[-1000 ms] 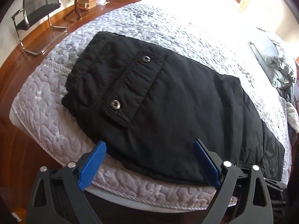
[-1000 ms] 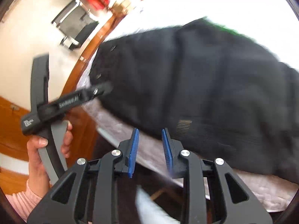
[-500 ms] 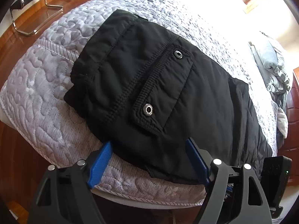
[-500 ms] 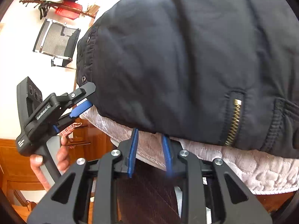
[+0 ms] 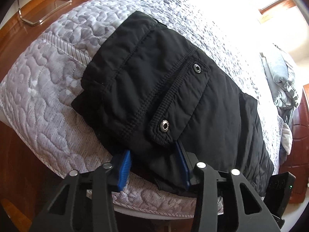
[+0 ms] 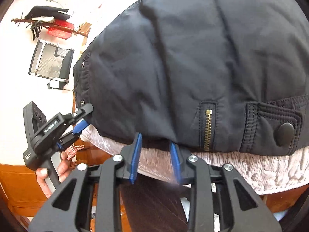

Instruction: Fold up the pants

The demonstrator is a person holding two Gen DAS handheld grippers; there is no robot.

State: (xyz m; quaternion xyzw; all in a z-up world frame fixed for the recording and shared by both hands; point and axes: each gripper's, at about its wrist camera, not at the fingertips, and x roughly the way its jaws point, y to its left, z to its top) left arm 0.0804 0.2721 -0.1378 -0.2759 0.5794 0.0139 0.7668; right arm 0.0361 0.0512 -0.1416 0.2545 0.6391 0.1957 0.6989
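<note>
Black pants (image 5: 173, 100) lie folded on a grey quilted bed (image 5: 48, 89), with a snap pocket flap (image 5: 181, 104) facing up. My left gripper (image 5: 154, 154) is open, its blue fingers straddling the pants' near edge at the mattress side. In the right wrist view the pants (image 6: 193, 67) fill the frame, with a brass zipper (image 6: 207, 129) and a button tab (image 6: 284, 133). My right gripper (image 6: 155, 143) is open, its tips at the pants' lower edge. The left gripper (image 6: 81, 127) also shows there, at the pants' corner.
A metal-frame chair (image 5: 38, 3) stands on the wooden floor (image 5: 11, 38) beyond the bed. Grey pillows (image 5: 283, 81) lie at the bed's far right. A chair (image 6: 50, 63) and a coat rack (image 6: 48, 25) show in the right wrist view.
Both grippers moved in to the pants' edge. The left fingers narrowed and now straddle the cloth. The right fingers opened wider.
</note>
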